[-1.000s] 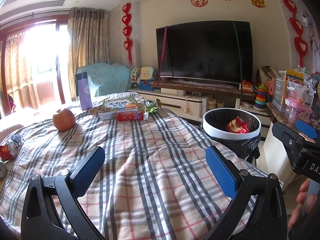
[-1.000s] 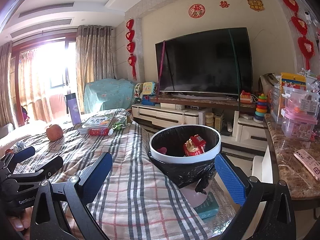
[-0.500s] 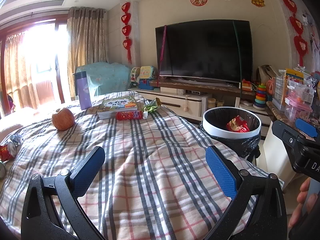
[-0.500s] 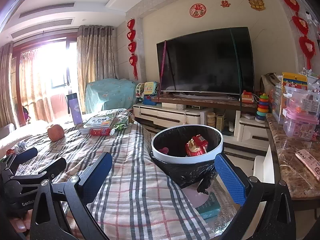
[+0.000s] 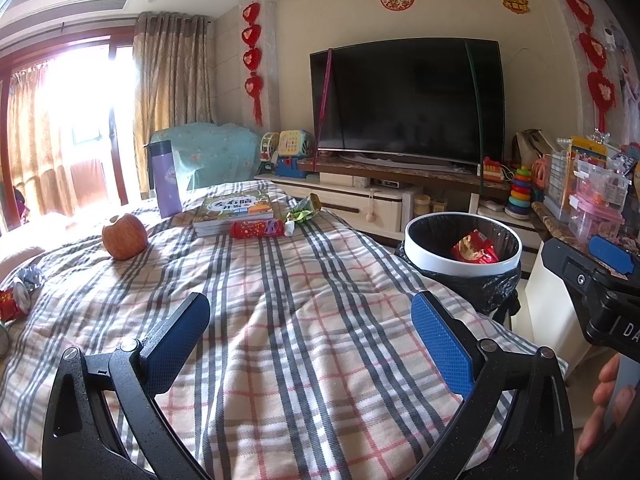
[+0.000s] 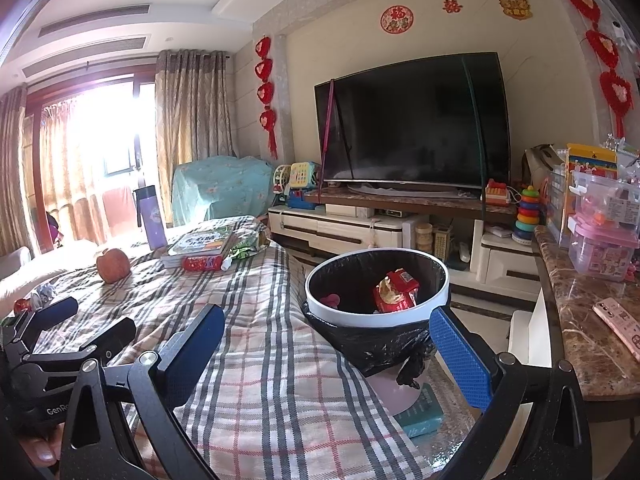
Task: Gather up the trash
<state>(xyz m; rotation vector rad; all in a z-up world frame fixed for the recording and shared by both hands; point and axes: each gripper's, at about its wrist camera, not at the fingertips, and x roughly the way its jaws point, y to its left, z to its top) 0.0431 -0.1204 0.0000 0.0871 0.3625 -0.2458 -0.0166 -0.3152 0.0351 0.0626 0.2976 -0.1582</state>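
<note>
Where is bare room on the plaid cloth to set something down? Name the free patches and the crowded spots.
Free: the plaid tablecloth between the red apple, the white-rimmed bin and the near edge. Crowded: the far end, with the purple bottle, green book and red wrapper.

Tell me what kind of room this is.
Most likely a family living room: a large television on a low media cabinet, curtains at a bright window, and children's toys beside the screen.

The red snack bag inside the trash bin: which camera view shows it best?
The right wrist view: the red snack bag sits near and central, and the trash bin opening shows wide. The left wrist view shows the same bag smaller and off to the side.
</note>
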